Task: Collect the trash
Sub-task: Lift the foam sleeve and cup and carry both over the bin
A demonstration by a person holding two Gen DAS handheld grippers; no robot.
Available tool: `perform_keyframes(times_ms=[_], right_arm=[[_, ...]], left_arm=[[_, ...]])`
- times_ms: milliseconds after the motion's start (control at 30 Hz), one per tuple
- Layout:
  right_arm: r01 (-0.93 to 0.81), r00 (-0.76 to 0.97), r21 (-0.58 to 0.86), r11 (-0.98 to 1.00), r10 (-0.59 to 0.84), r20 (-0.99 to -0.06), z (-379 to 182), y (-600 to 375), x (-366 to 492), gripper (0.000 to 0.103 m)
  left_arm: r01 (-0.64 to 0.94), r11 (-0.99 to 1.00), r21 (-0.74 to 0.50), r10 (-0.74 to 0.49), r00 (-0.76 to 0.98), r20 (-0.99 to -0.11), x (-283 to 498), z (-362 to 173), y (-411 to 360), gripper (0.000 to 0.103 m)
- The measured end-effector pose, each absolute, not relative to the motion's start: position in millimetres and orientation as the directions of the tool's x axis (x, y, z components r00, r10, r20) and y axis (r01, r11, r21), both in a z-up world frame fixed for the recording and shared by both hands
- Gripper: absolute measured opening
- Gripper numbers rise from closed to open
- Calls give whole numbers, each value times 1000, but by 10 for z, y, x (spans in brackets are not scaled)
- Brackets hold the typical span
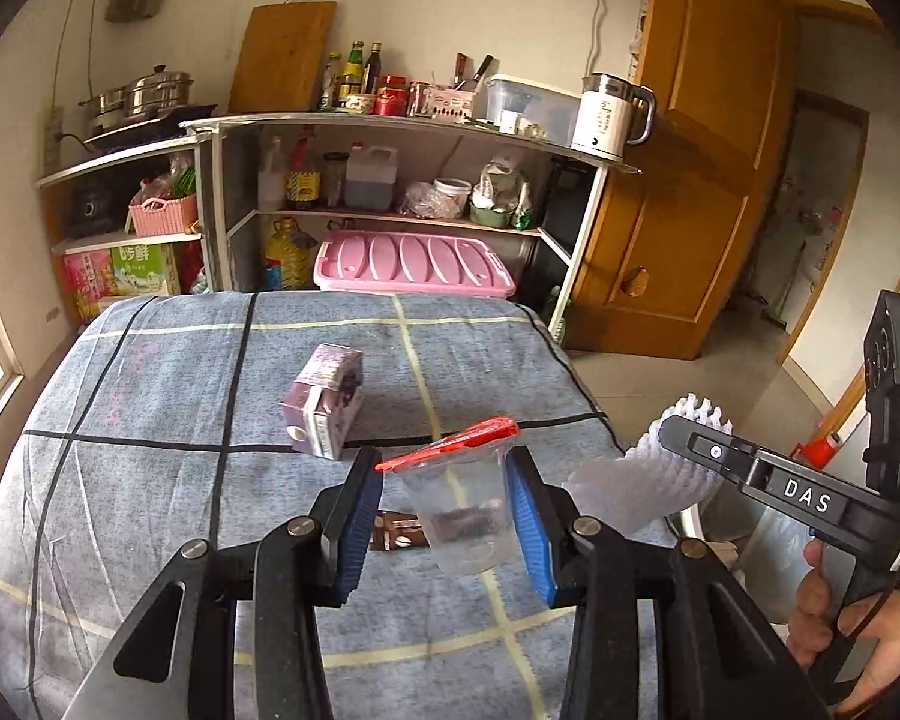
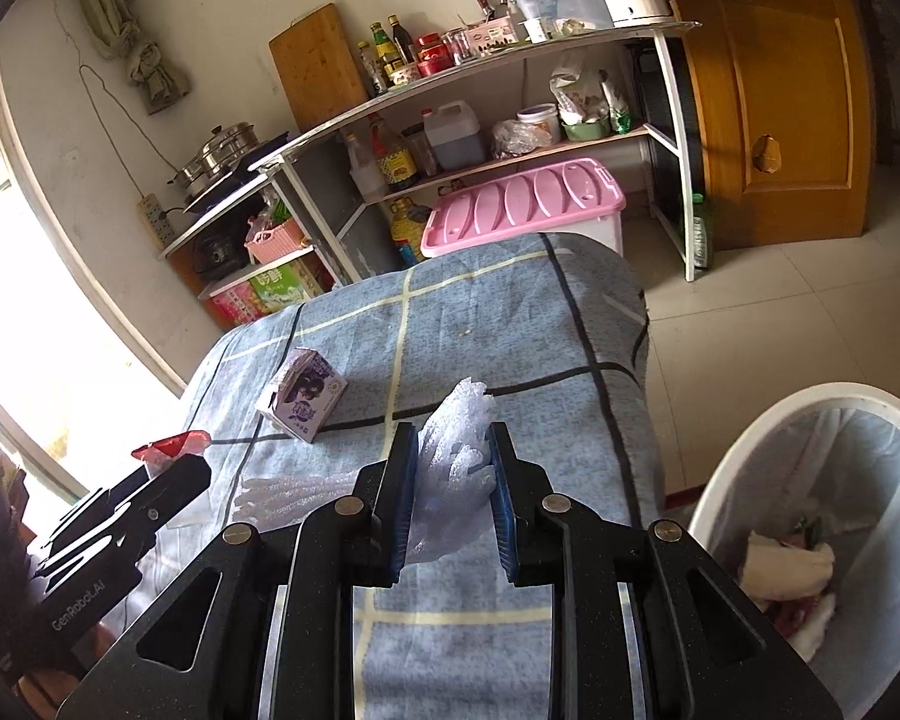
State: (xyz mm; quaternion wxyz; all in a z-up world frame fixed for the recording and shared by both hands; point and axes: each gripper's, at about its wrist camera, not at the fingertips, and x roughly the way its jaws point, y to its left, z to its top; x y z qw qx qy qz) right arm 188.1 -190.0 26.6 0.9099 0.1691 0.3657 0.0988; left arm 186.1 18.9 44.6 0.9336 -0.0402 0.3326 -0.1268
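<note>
Both hands are loaded so one trip serves: the left gripper [image 1: 447, 516] clamps a clear cup [image 1: 459, 510] with its red lid, the right gripper [image 2: 453, 492] pinches foam netting [image 2: 450, 468] nearest the bin [image 2: 810, 438] (already part full), while the carton [image 2: 301, 396] waits farther off.

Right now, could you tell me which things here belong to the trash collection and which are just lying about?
Job:
clear plastic cup in left gripper
foam net in right gripper
purple carton
brown wrapper
bin

Lying about:
kettle
pink box lid
</note>
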Motion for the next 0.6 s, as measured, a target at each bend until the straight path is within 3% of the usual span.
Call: perform_keyframes(times_ms=[600], right_arm=[[164, 746, 287, 944, 72, -662, 182, -3233, 1159, 24]], left_arm=[[478, 862, -168, -470, 630, -618, 1520, 315, -1340, 43]])
